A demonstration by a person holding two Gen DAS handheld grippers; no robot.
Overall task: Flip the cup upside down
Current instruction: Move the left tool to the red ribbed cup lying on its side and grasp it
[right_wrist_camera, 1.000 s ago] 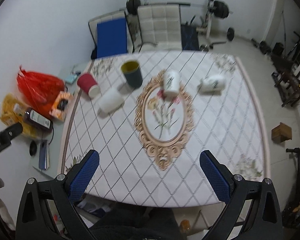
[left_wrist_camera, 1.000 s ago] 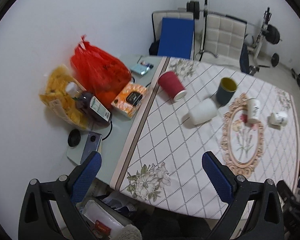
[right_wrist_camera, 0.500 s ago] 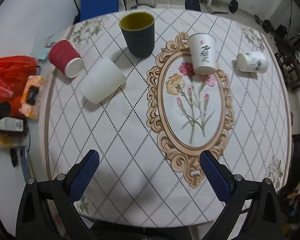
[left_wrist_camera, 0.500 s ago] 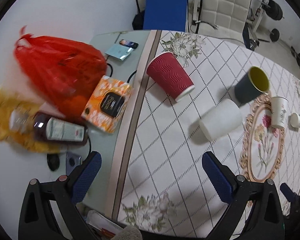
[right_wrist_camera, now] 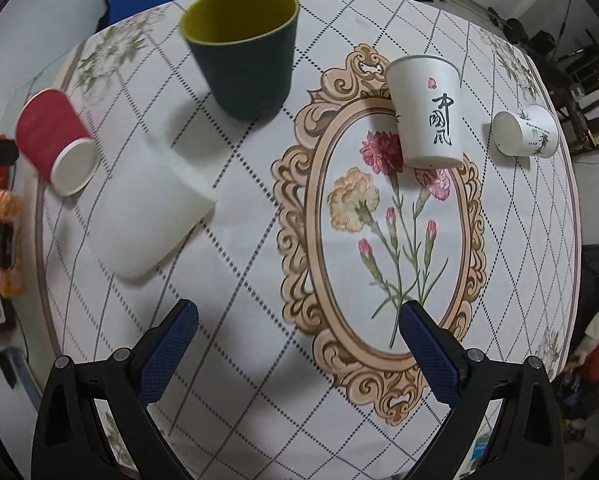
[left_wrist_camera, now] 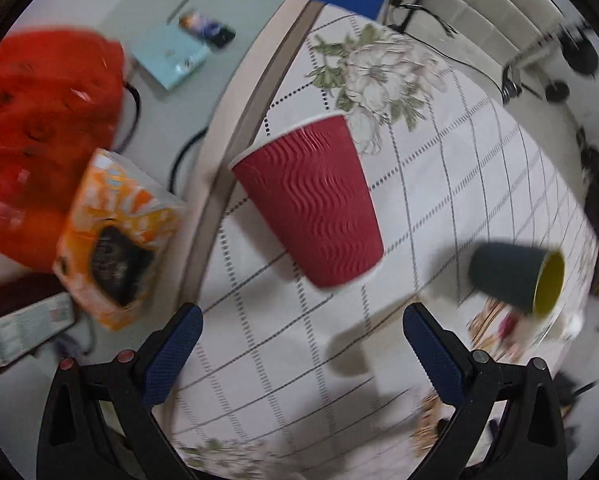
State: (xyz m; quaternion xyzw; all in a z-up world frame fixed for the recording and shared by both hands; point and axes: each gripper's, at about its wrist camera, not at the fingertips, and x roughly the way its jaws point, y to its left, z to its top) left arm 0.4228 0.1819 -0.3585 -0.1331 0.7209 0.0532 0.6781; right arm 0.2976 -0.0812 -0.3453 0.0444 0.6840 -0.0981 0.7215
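Red ribbed paper cup (left_wrist_camera: 311, 200) lying on side near tablecloth's left edge, white rim facing table centre; nothing flipped yet. Left gripper (left_wrist_camera: 303, 340) hovering just short of it, jaws wide apart, nothing between them. Right gripper (right_wrist_camera: 295, 340) hanging over tablecloth (right_wrist_camera: 259, 280), jaws also apart and empty. White plastic cup (right_wrist_camera: 147, 216) lying beside red one; dark cup with yellow interior (right_wrist_camera: 247, 44) standing upright. Which cup is meant, cannot tell for certain; red one likeliest. Whole job remaining: closing on cup, lifting, turning mouth down, setting down.
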